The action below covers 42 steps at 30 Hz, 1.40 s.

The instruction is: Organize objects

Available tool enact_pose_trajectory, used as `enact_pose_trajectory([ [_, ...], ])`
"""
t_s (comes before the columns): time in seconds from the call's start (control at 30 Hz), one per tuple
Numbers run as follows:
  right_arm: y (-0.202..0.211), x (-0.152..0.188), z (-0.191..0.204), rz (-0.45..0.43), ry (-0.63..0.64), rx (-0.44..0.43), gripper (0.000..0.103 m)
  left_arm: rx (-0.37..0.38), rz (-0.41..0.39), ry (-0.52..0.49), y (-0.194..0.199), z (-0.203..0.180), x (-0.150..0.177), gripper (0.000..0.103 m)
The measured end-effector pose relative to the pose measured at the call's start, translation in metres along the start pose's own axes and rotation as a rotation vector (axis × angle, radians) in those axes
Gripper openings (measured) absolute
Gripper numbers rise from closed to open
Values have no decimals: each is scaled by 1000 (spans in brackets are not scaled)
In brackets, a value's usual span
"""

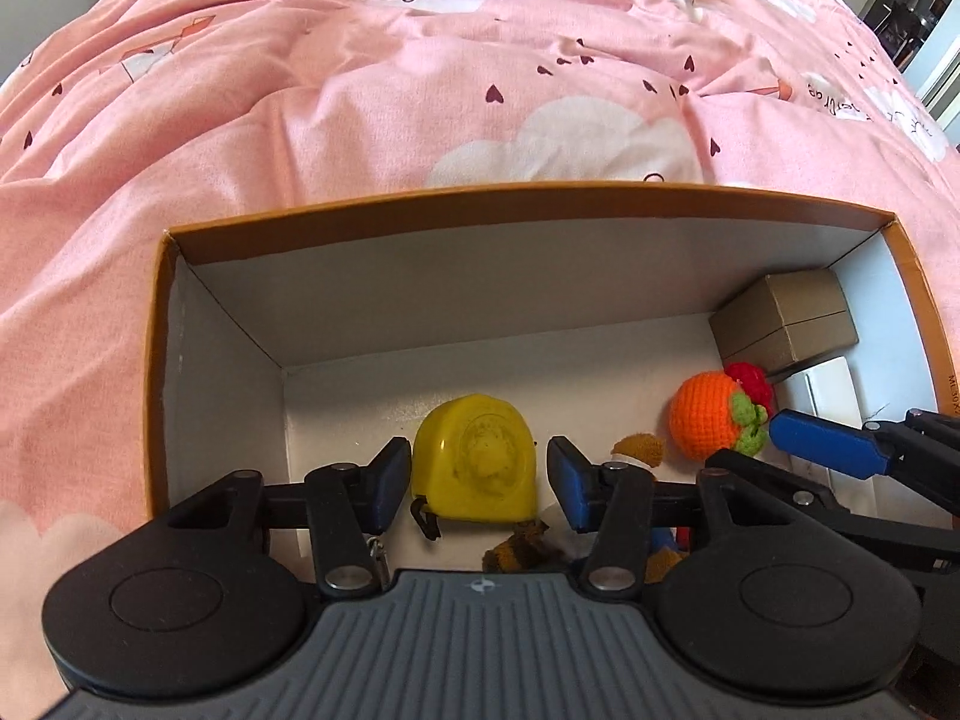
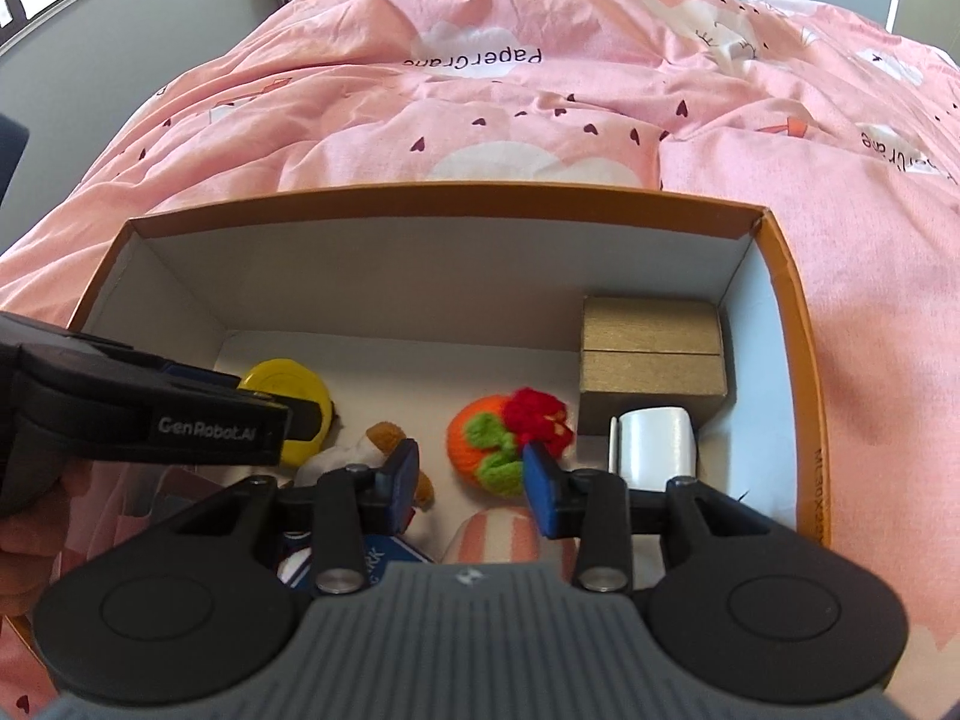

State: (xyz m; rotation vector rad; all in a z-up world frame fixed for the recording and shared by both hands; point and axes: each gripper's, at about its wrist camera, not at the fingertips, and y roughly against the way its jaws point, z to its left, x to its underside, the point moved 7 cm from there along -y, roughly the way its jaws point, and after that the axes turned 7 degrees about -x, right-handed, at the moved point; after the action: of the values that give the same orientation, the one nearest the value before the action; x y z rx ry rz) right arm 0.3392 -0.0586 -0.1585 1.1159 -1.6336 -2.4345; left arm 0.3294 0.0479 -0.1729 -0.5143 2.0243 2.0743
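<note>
Pointing steeply down, left gripper (image 1: 474,477) fingers (image 1: 390,480) straddle the yellow tape measure (image 1: 474,459).

In the one orange cardboard box (image 2: 786,276) I count one yellow tape measure (image 1: 474,462), one brown carton (image 2: 651,360), one white roll (image 2: 657,441), two knitted fruits, an orange one (image 2: 480,426) and a red one (image 2: 537,414), one striped pink ball (image 2: 498,534) and one small plush animal (image 2: 366,450).

I read "PaperCrane" upside down on the pink bedcover (image 1: 420,78). The left gripper (image 2: 282,414) carries "GenRobot.AI" on its side. The lettering on the box rim (image 2: 819,480) is too small for me.
</note>
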Motion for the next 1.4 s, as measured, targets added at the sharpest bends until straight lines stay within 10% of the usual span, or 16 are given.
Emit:
enact_pose_trajectory([
  [0.43, 64, 0, 22, -110, 56, -5, 47, -60, -272, -27, 97, -12, 6, 65],
  [0.9, 177, 38, 88, -245, 173, -31, 56, -204, -359, -293, 217, -9, 63, 66],
  [1.4, 233, 124, 109, -329, 77, 26, 61, -101, -455, -92, 241, -10, 160, 66],
])
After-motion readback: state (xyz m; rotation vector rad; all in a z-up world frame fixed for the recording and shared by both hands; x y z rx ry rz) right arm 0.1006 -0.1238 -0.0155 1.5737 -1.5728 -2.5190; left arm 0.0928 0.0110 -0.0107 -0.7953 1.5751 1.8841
